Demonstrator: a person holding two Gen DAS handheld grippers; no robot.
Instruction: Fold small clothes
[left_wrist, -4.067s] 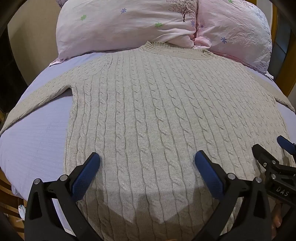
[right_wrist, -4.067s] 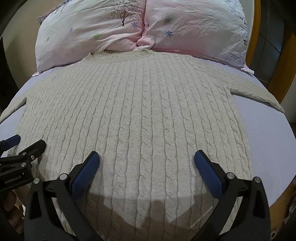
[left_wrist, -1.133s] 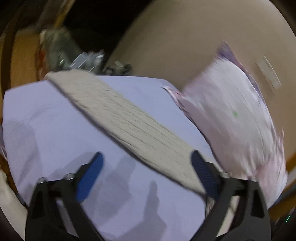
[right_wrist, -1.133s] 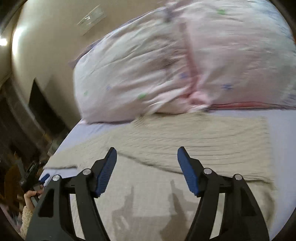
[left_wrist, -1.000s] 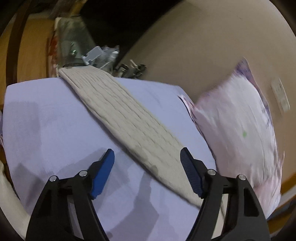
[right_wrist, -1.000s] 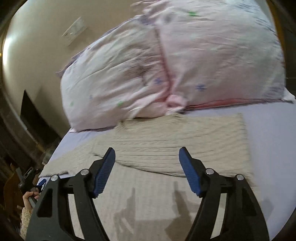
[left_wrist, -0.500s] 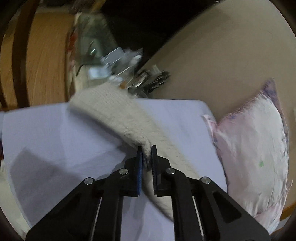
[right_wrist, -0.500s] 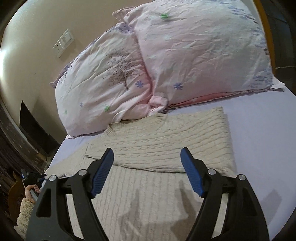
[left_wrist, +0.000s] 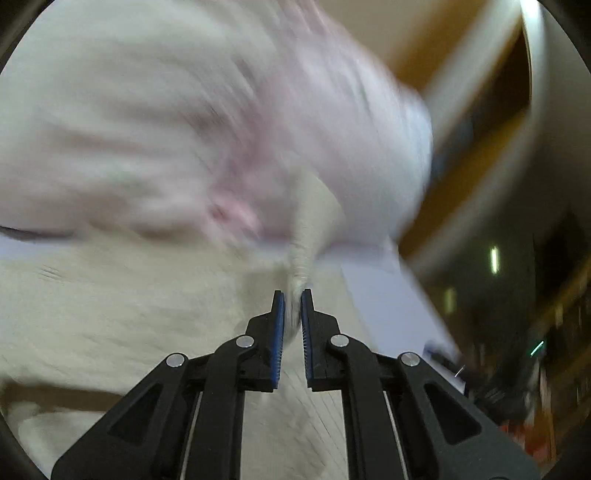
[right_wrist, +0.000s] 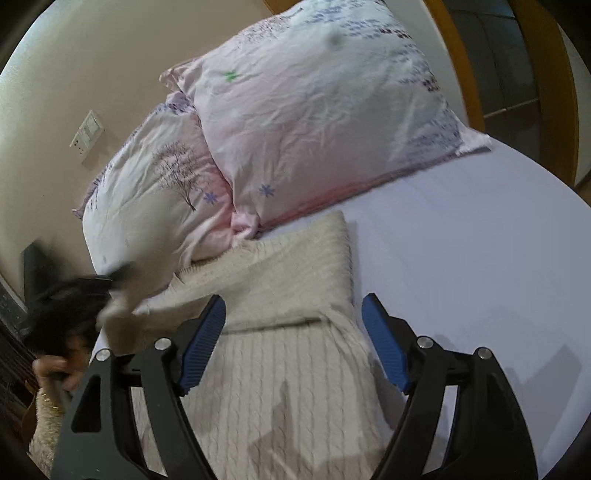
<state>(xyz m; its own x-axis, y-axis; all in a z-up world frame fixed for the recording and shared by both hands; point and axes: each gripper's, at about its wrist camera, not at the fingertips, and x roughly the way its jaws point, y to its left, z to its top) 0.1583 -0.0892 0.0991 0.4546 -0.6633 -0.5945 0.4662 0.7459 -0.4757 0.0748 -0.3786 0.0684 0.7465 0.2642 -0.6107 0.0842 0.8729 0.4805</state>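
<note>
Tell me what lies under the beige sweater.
The sweater lies on the lilac bedsheet, its right sleeve folded over the body. Sheet beneath it is covered; nothing else shows under it.

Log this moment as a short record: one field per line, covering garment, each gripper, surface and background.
garment: beige cable-knit sweater, right side already folded over the body
left gripper: shut on the sweater's left sleeve, sleeve lifted; view motion-blurred
right gripper: open, empty, above the sweater
surface: lilac bedsheet
background: two pink floral pillows beyond the collar, wall switch plate
fold state: unfinished
</note>
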